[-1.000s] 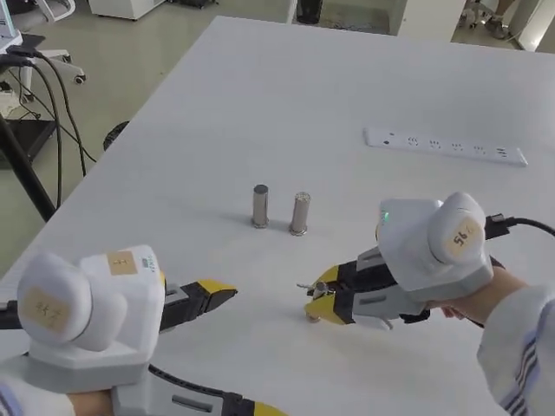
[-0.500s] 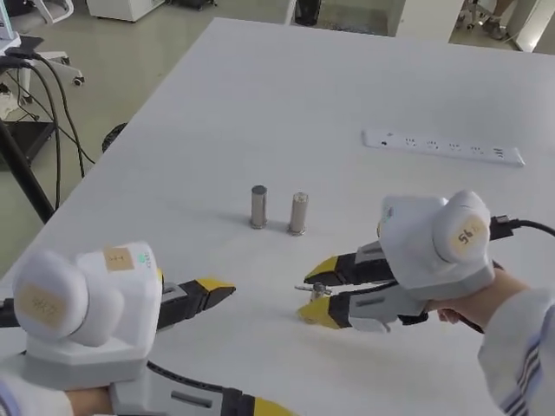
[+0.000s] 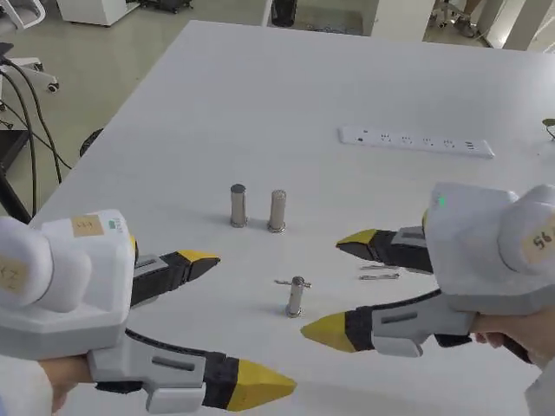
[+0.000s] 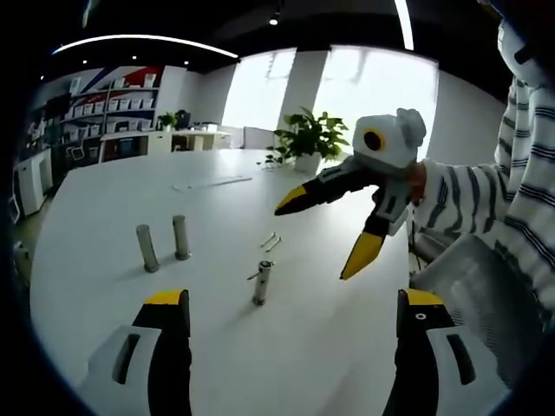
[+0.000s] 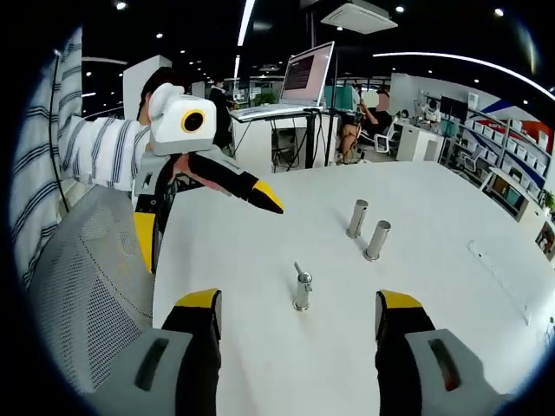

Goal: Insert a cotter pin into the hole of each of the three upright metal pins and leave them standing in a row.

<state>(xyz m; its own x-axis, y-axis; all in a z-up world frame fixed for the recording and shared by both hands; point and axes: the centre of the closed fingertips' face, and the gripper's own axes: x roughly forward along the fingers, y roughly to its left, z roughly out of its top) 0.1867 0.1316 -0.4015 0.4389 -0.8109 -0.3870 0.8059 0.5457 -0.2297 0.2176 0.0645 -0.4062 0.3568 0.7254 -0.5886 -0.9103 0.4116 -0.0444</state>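
Two bare metal pins [image 3: 238,205] mid-frame in the head view, the pinned one [image 3: 296,296] below them, spare cotter pins [image 3: 379,276] to its right on the desk [image 3: 260,104]. Left gripper view: left tool [image 4: 292,299] spread wide, empty. Right gripper view: right tool [image 5: 299,302] same. Those spares look light and springy, I'd pinch the loop end

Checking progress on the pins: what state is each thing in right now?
Near metal pin: upright, cotter pin through it.
Two far metal pins: upright, side by side, no cotter pins.
Loose cotter pins: lying flat.
Left gripper: open, empty.
Right gripper: open, empty.
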